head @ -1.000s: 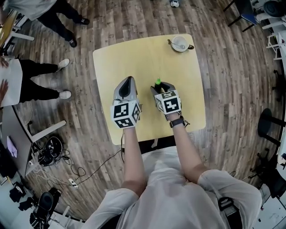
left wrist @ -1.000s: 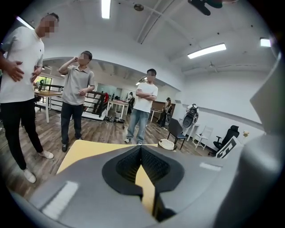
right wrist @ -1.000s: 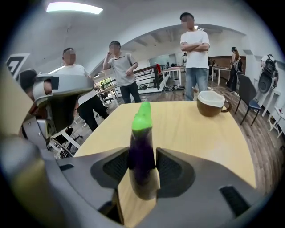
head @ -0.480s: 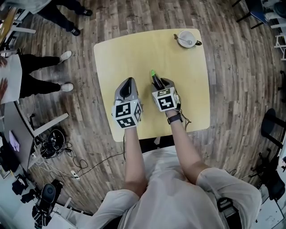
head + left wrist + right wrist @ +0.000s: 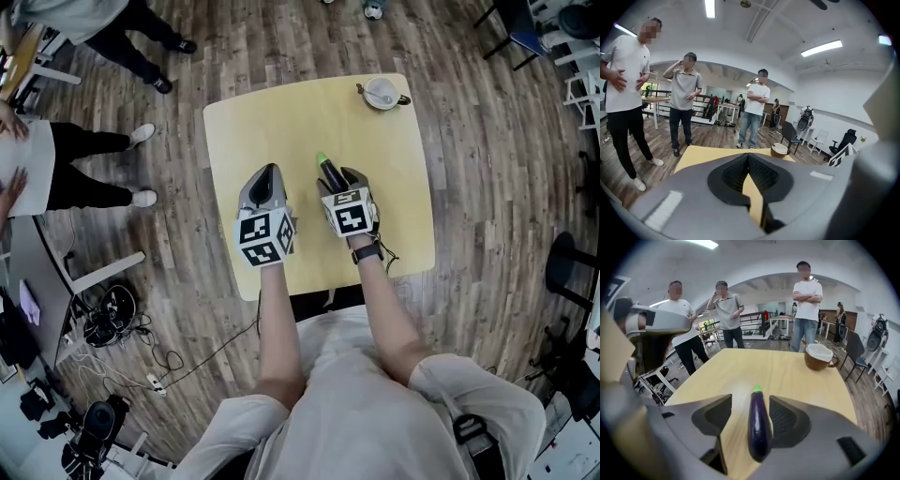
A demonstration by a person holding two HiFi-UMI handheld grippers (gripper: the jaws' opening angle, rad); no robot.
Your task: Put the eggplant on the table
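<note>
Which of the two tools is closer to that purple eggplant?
Right. The eggplant lies between the opening jaws of the right tool; the left tool sits apart, to its left.

The eggplant (image 5: pixel 758 427) is glossy dark purple with a bright green tip. Under it, the table (image 5: pixel 281 112) is pale yellow with faint wood grain. At the table's far corner, the cup (image 5: pixel 381 92) is brown outside, white inside. Around the table, the floor (image 5: pixel 487 187) shows streaky brown-grey wood planks

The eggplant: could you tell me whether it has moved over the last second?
Yes, slightly: the eggplant now reaches farther toward the far edge of the table, where the cup stands.
</note>
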